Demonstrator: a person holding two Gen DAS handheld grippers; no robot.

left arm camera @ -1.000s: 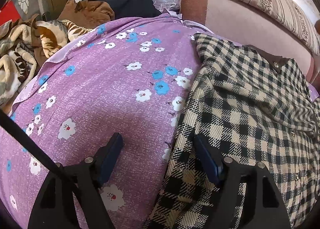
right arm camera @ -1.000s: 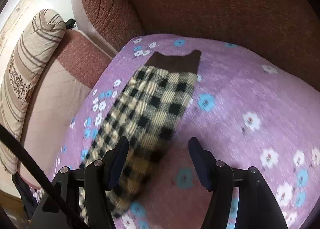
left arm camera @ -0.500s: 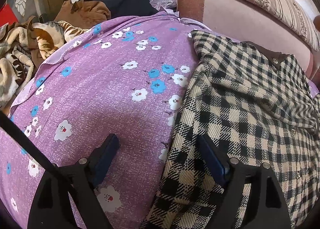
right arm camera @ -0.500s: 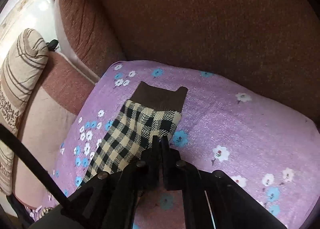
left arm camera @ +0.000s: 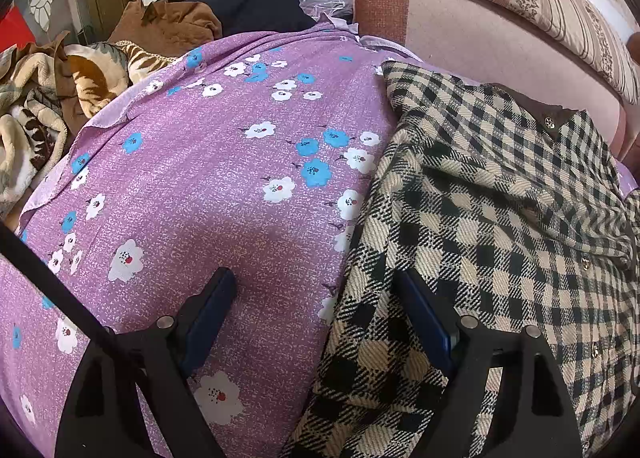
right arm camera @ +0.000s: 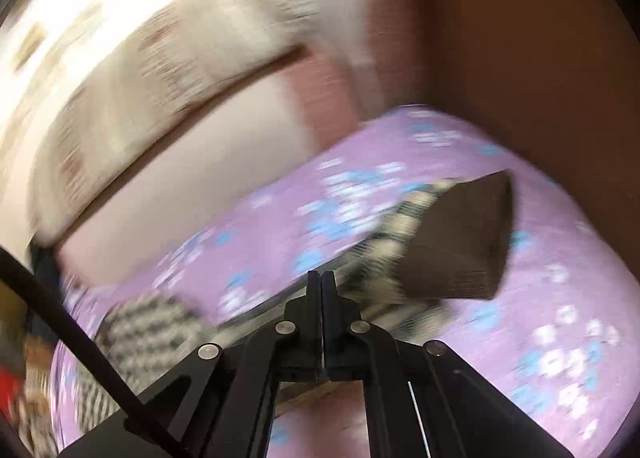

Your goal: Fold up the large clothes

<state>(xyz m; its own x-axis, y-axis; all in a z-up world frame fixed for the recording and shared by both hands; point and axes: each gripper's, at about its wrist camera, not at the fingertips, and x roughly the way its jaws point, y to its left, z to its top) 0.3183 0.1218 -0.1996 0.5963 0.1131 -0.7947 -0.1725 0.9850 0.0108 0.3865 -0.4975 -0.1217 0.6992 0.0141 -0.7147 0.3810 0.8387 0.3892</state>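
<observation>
Covering the sofa seat, a purple floral sheet (left arm camera: 224, 186) is spread as the folding surface, reaching the pink sofa arm (left arm camera: 472, 30) at the far edge. A checked coat (left arm camera: 500, 218) is laid on the sheet's right part, collar toward the sofa arm, its left edge running down the middle. Unsorted clothes (left arm camera: 168, 18) are piled past the sheet's far left corner. The coat's sleeve (right arm camera: 404, 226), ending in a brown cuff (right arm camera: 460, 242), is seen lifted off the sheet in the blurred right wrist view, probably to be folded across the body. The right hand-held gripper (right arm camera: 322, 286) is clamped tight on the sleeve fabric. The left hand-held gripper (left arm camera: 316, 318) is held wide apart over the coat's left edge, gripping nothing, likely ready to pin it.
</observation>
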